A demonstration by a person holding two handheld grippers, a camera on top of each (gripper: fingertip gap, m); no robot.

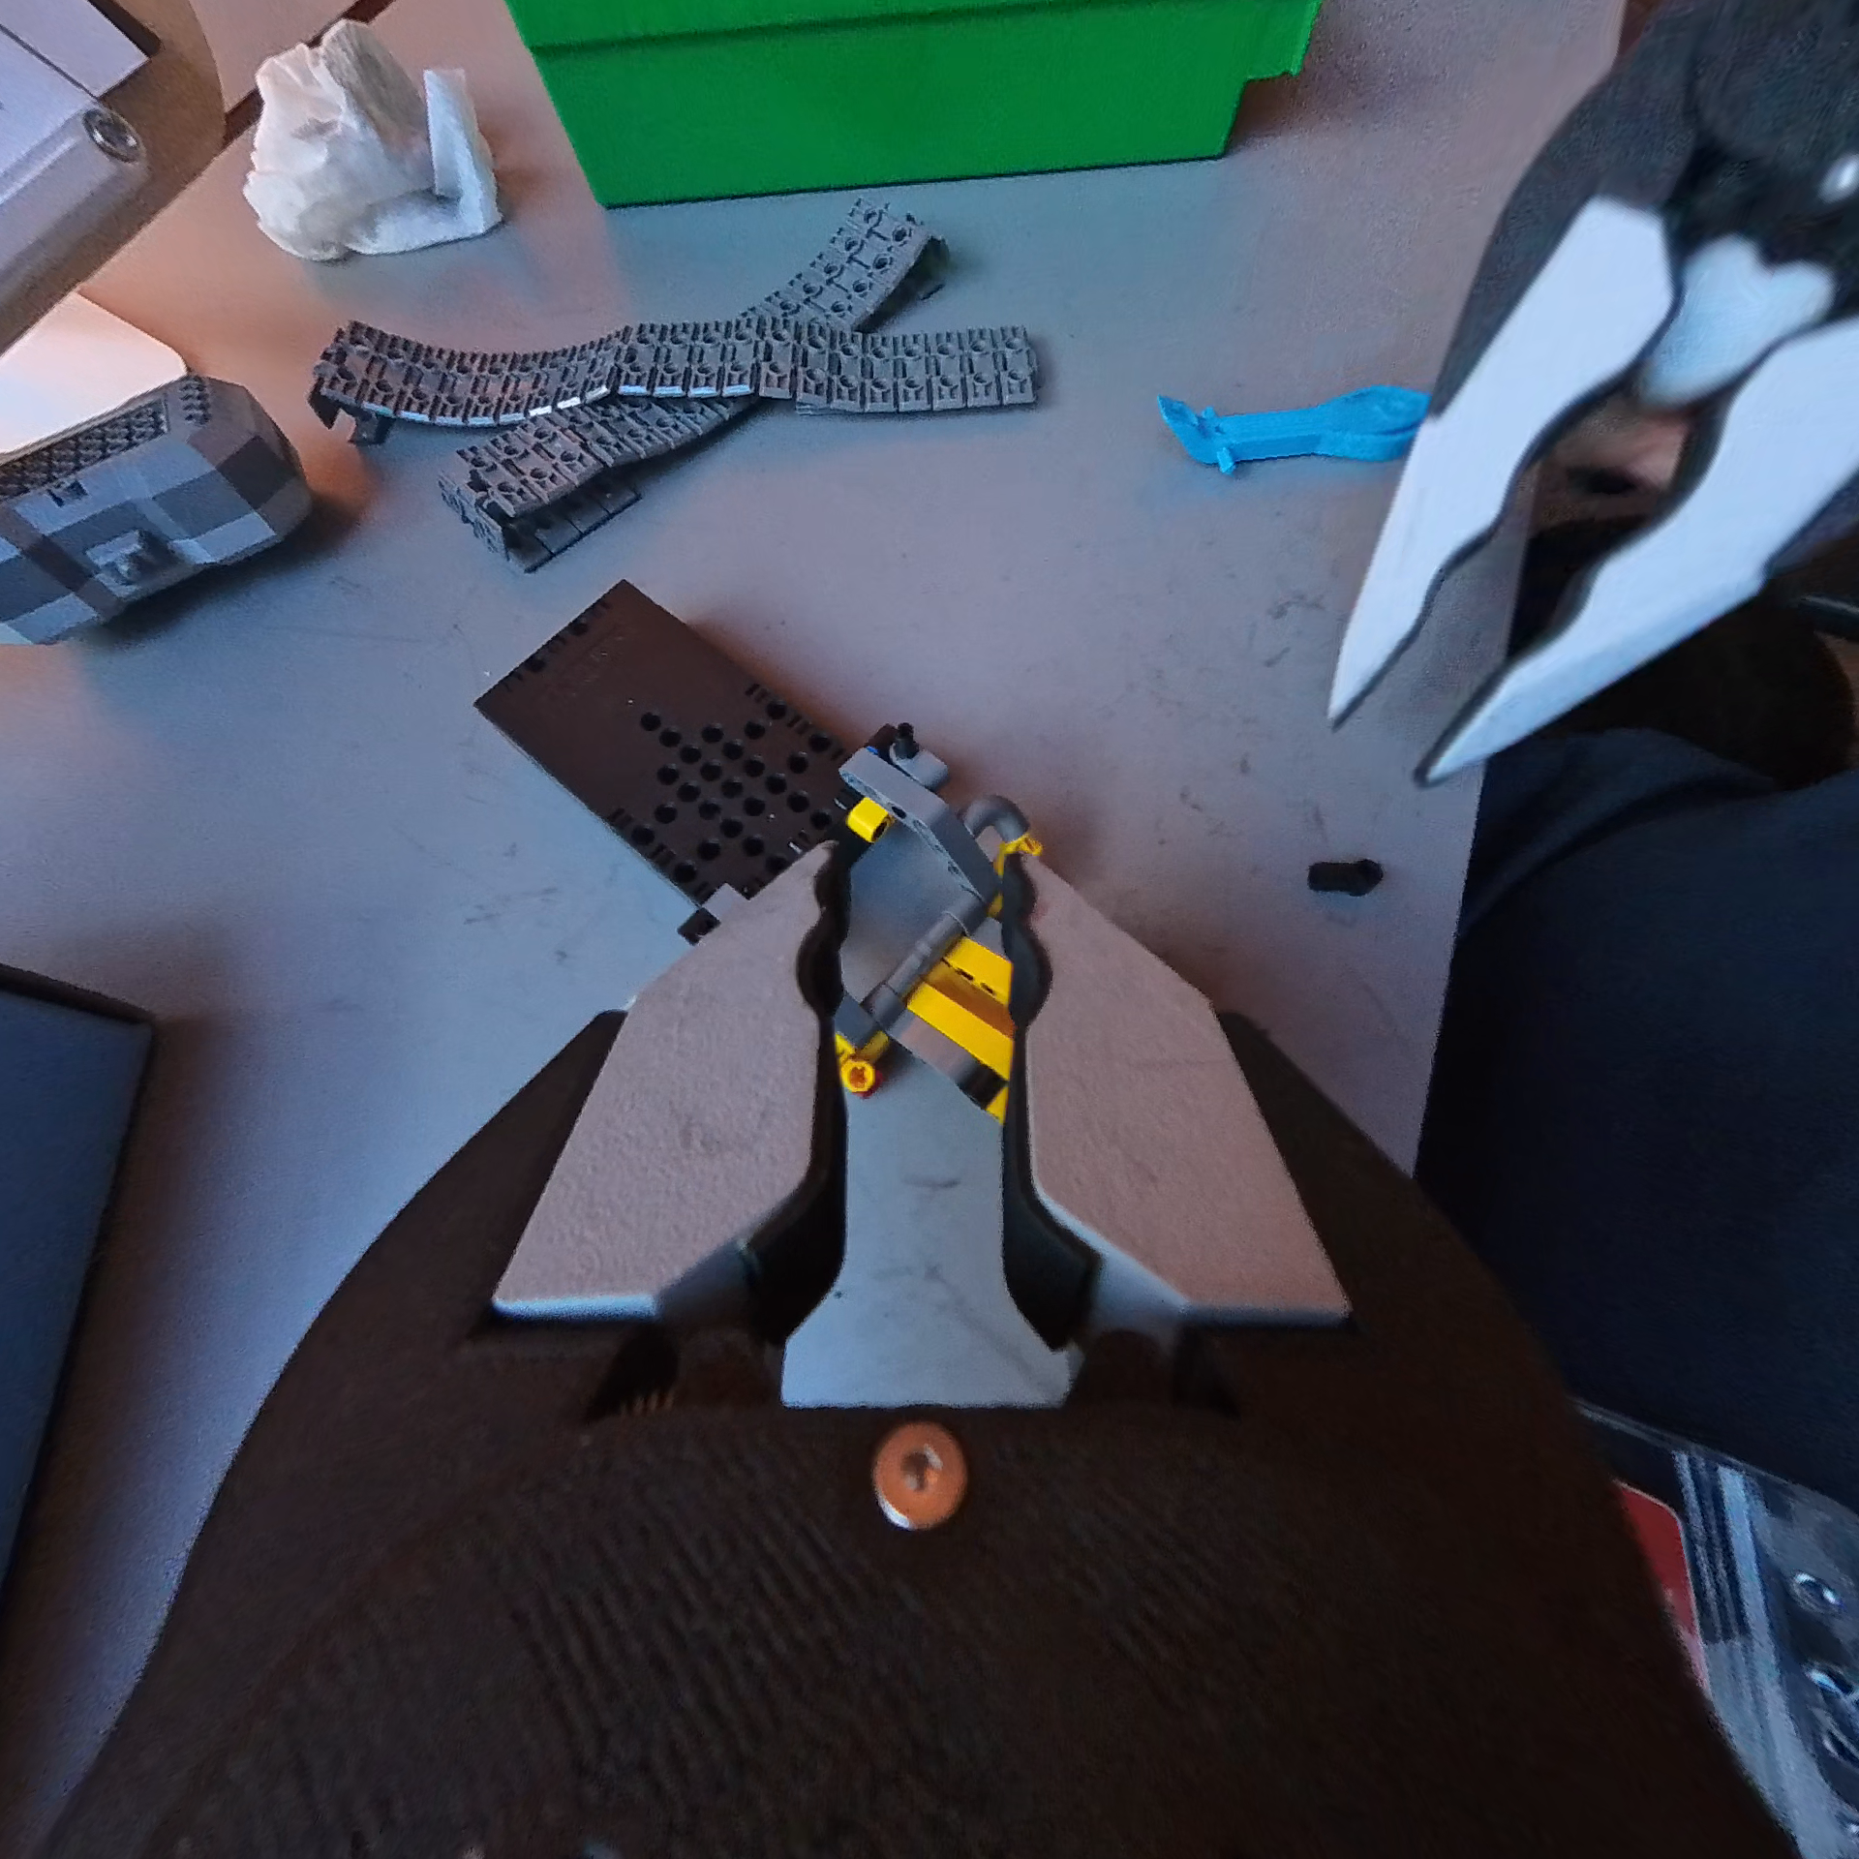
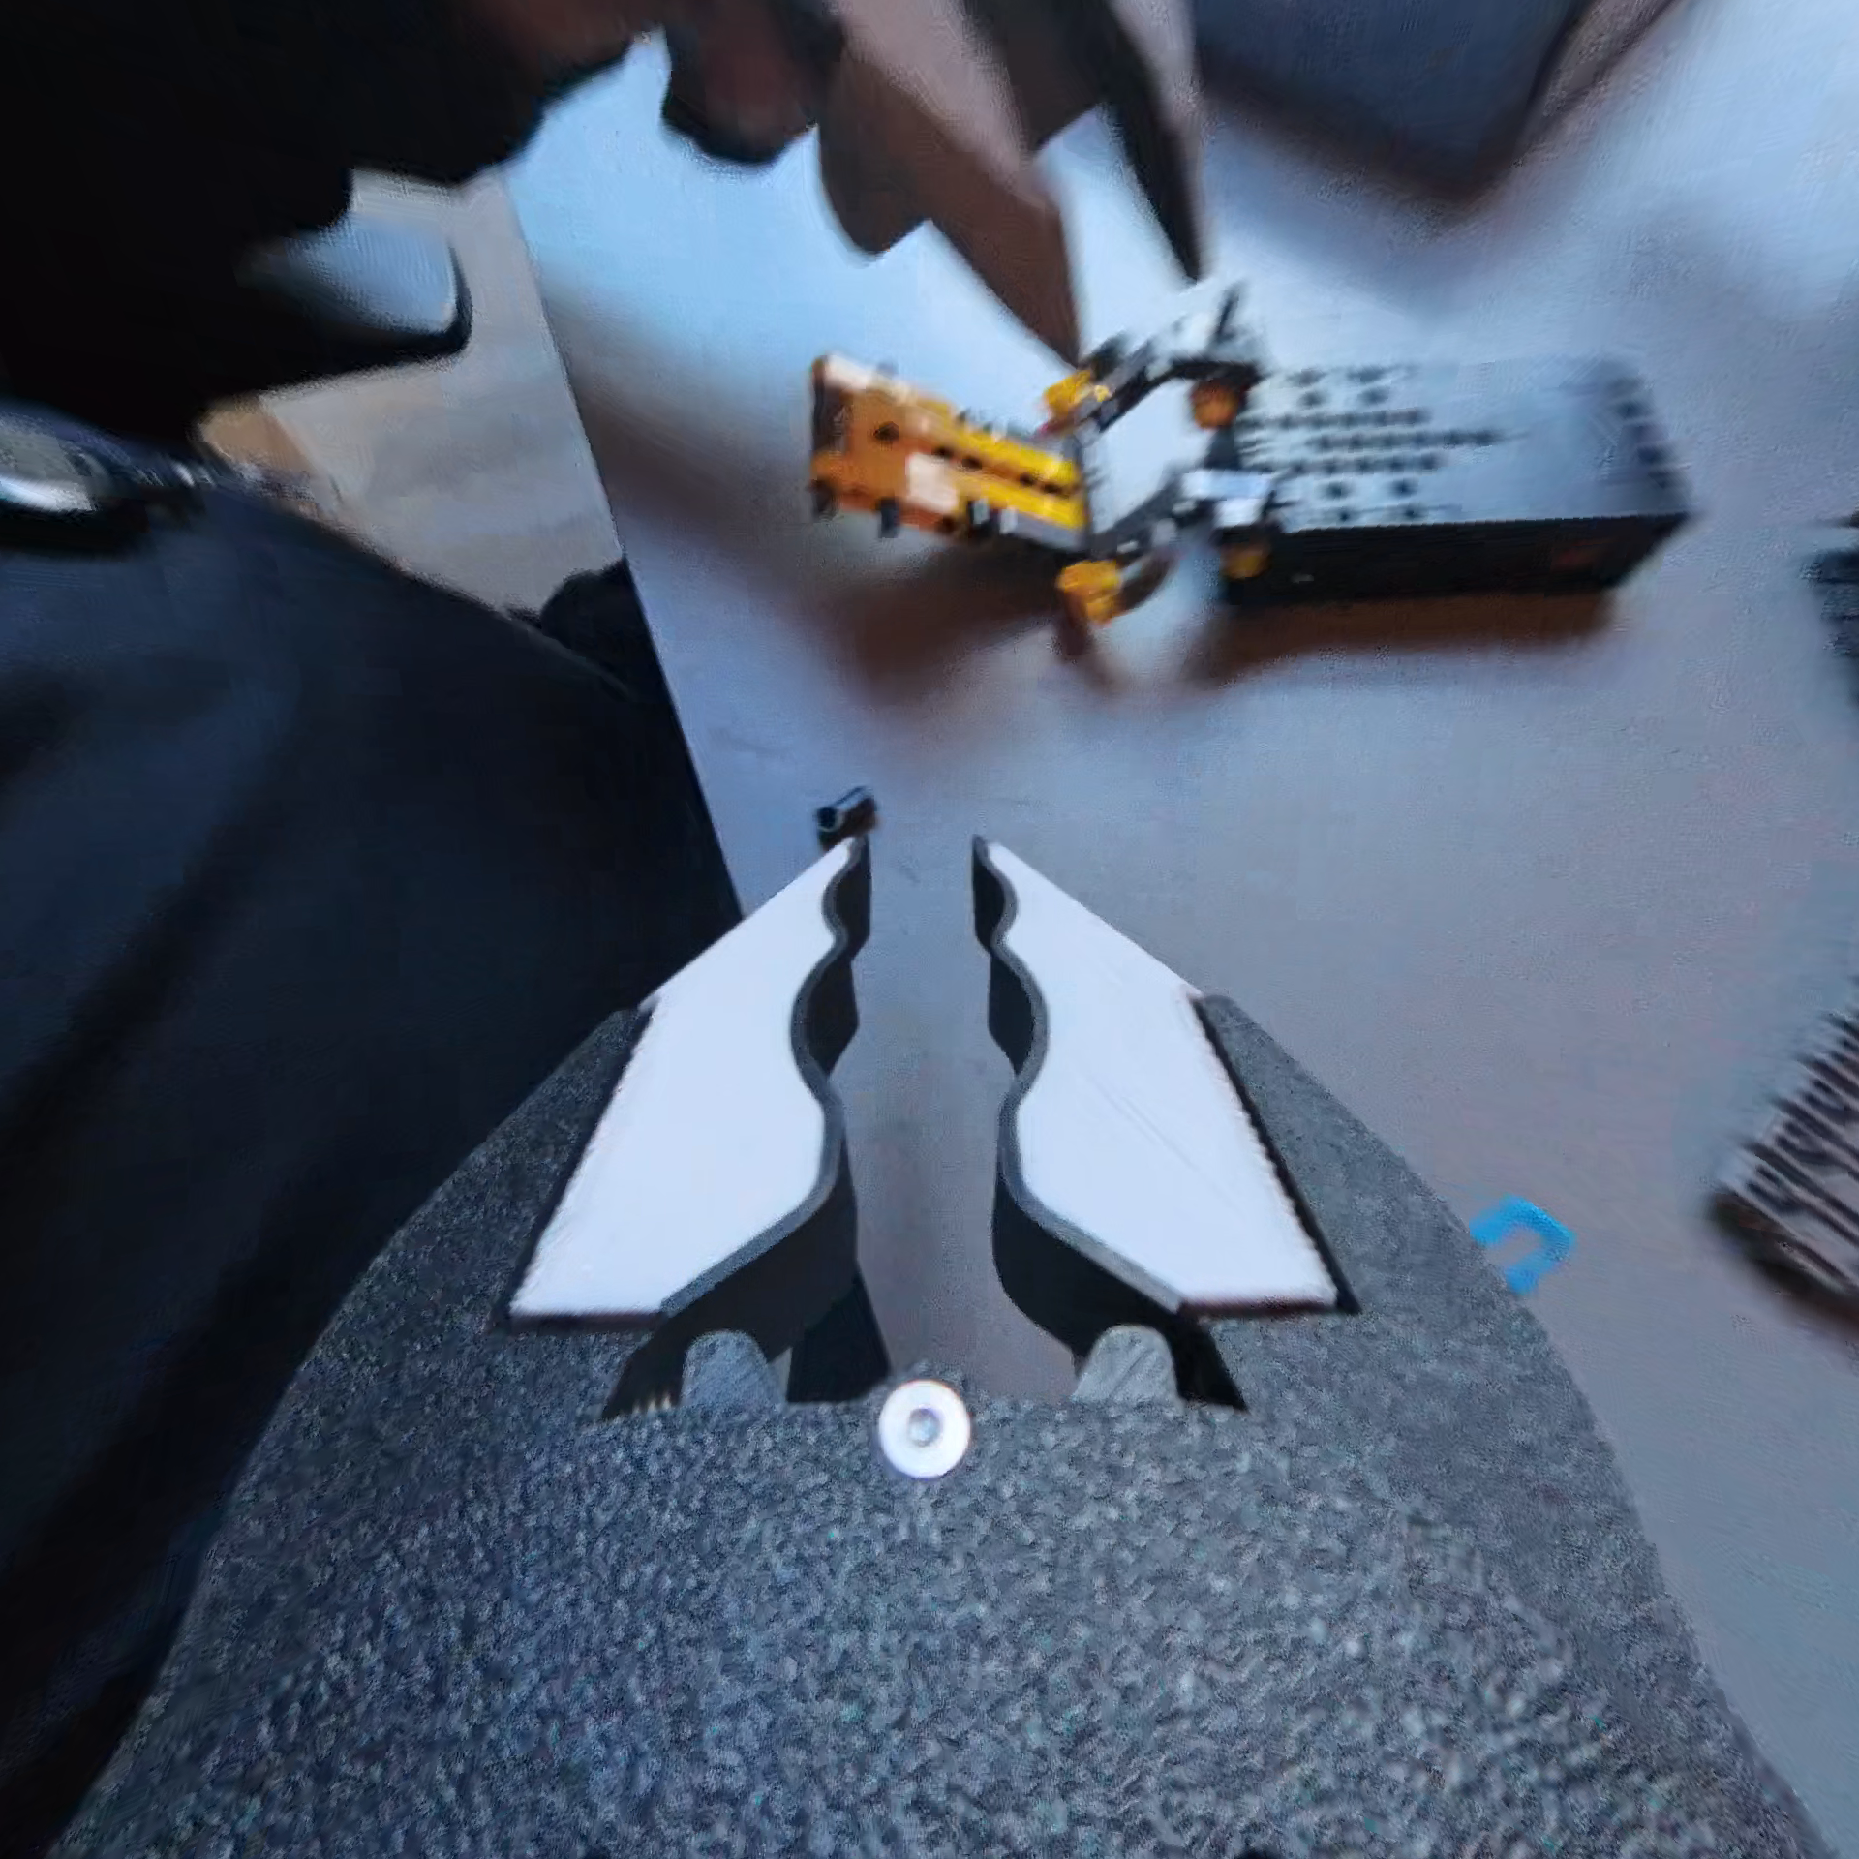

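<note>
Left wrist view: the left gripper [image 1: 920,885] is clamped around a grey-and-yellow brick assembly [image 1: 931,956] joined to a black perforated plate [image 1: 684,765], its long axis running away toward the table's far left. A green plastic bin [image 1: 905,91] sits at the far edge, contents hidden.

Right wrist view: the right gripper [image 2: 917,855] hangs with fingers apart and empty near the table's edge, a small black pin [image 2: 843,811] just beside its left tip.
</note>
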